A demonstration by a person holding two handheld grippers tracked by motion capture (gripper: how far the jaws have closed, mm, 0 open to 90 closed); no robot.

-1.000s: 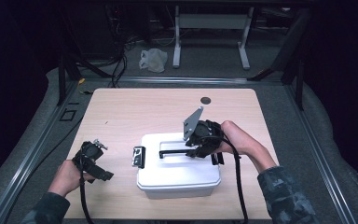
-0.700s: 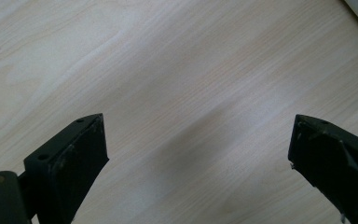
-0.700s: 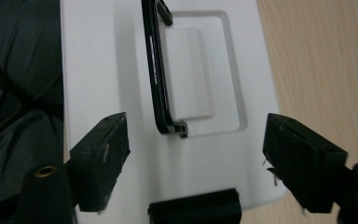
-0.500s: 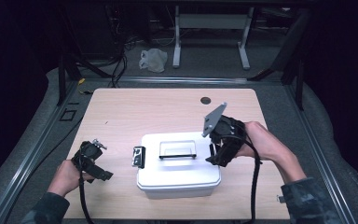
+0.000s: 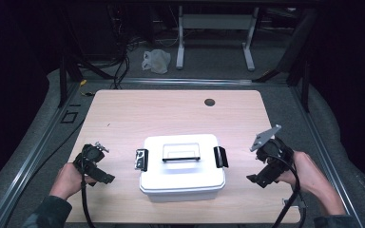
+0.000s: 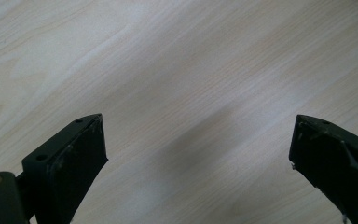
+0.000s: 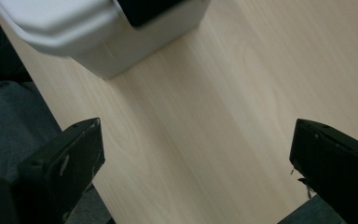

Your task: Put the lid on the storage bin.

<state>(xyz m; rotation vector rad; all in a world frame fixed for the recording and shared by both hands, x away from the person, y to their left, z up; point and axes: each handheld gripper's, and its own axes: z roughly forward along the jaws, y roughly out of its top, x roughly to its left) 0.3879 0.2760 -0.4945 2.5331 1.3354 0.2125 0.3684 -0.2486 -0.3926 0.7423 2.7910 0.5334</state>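
We see a pale wooden tabletop (image 5: 171, 111) in a dark room. Near its left edge our left gripper (image 6: 198, 154) hangs with jaws spread wide. The white box (image 5: 182, 166) stands by the front edge, lid on. Near the right edge our right gripper (image 7: 196, 158) is also spread, holding nothing.

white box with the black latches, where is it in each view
High view: the white box sits at centre near the table's front edge, between the left gripper and right gripper.
Left gripper view: its open jaws frame bare wooden tabletop; no box here.
Right gripper view: the box's corner, with one black latch, is at top left.
Shared landmark: the pale wood grain of the tabletop.
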